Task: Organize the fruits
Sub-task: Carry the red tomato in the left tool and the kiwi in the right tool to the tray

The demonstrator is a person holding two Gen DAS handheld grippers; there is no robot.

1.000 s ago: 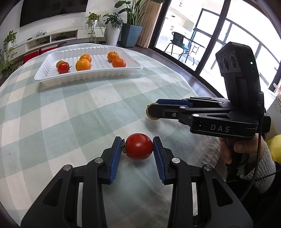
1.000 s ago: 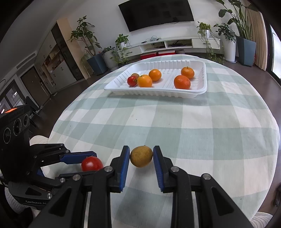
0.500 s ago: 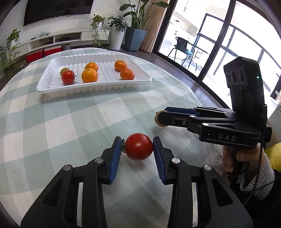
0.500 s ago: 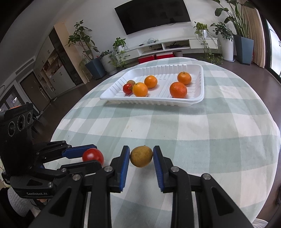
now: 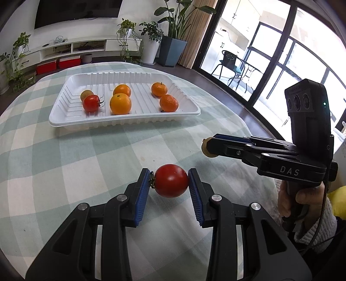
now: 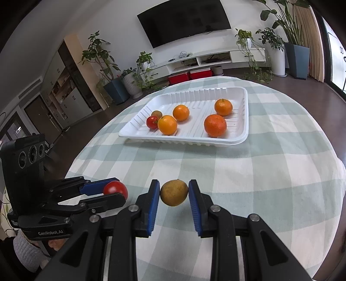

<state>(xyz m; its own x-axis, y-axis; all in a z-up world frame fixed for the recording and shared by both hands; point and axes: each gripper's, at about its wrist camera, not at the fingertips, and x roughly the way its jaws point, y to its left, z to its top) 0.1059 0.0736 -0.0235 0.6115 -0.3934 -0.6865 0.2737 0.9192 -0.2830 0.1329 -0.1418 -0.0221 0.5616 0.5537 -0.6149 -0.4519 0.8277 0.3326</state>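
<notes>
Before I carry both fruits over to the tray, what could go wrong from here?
1. The red tomato is soft and pinched only at its sides by the left gripper; extra squeeze may bruise it, less may drop it.
2. The brown fruit in the right gripper is round and could slip and roll on the tablecloth.
3. The white tray already holds six fruits; a careless drop could knock them.

Both cams ride the grippers, peering low along their fingers across the counter. Left view angles toward the windows, right view toward the TV; both share the white tray up ahead.
</notes>
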